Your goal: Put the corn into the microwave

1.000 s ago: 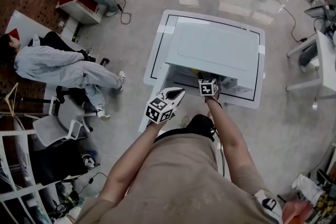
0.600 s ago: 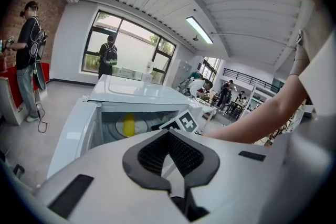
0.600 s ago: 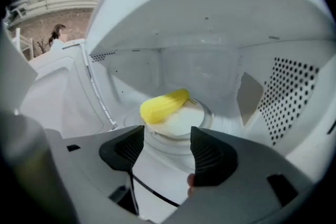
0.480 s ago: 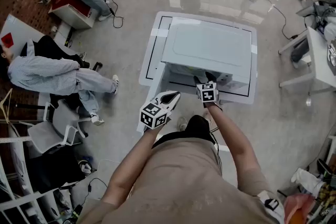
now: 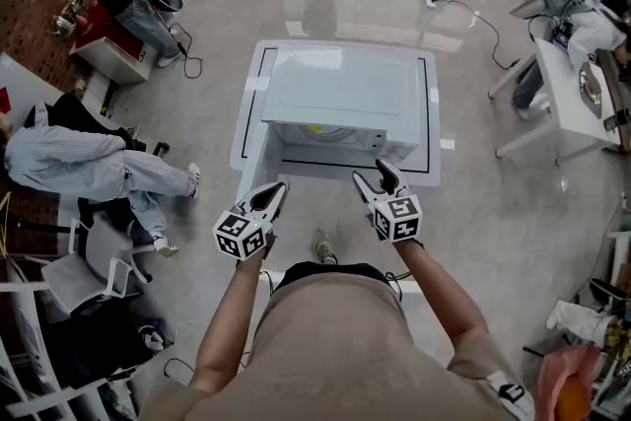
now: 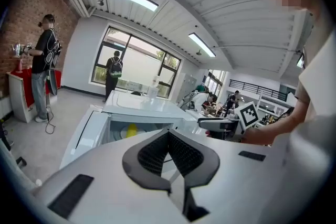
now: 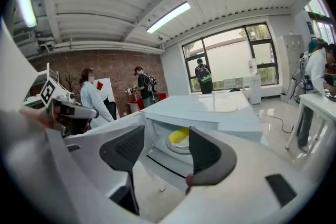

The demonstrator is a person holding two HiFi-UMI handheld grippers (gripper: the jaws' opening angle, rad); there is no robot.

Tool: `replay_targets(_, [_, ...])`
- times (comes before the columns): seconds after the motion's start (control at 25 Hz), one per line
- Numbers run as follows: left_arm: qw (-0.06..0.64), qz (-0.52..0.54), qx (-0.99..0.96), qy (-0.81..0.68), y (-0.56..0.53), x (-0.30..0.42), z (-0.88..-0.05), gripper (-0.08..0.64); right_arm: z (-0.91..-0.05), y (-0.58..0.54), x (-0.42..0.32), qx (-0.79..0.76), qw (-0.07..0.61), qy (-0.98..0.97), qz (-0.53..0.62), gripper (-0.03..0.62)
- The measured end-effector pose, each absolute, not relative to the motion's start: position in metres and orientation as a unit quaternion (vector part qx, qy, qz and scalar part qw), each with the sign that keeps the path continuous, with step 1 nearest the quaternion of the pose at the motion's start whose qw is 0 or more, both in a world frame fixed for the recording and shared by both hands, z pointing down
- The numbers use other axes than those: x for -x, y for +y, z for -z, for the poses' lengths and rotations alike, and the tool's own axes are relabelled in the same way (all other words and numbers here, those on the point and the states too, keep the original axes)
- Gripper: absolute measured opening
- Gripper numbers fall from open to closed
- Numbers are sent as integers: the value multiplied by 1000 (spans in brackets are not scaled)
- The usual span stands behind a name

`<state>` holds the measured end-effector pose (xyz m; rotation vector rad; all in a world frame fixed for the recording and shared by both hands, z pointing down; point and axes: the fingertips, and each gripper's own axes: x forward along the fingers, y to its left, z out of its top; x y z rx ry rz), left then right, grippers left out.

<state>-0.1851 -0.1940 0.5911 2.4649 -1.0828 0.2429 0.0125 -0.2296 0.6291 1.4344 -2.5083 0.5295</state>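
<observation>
Grey-padded left tongs (image 6: 169, 136) pressed together, nothing between them | right tongs (image 7: 165, 140) spread wide, empty | both held on the near side of the white tabletop (image 5: 250, 127) | microwave (image 5: 345, 94) on it, front open | yellow corn (image 7: 179, 135) inside on the round plate (image 7: 175, 146), well apart from both tongs

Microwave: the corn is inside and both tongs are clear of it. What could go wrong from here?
1. The door stands open, so the microwave cannot run yet.
2. The corn lies loose on the turntable plate; a hard push on the door might jolt it and set it rolling.
3. The left tongs, shut, and the right tongs, open, hang near the open front; a careless swing could knock the door.
</observation>
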Motion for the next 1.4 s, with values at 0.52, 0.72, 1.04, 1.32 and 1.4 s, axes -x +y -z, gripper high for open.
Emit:
replay_targets(0.52, [158,-38,-907,-387,-97,83,-516,-3,-496,-100,-155,-537,26,-839,-91,272])
replay_targets(0.72, [121,-19,-909,-400,-58,68,-492,-3,-472,-51,-192,-569,18,-821,-41,270])
replay_targets(1.04, [127,-16,-899,-420,-13,65,-503,-3,-496,21,-237,-607,29,-793,-38,259])
replay_targets(1.32, [142,-28,-898,-415,8,57,-528,-3,-533,50,-250,-621,36,-778,-86,247])
replay_targets(1.4, [151,-32,-899,-409,14,53,-536,-2,-539,57,-250,-622,52,-777,-89,246])
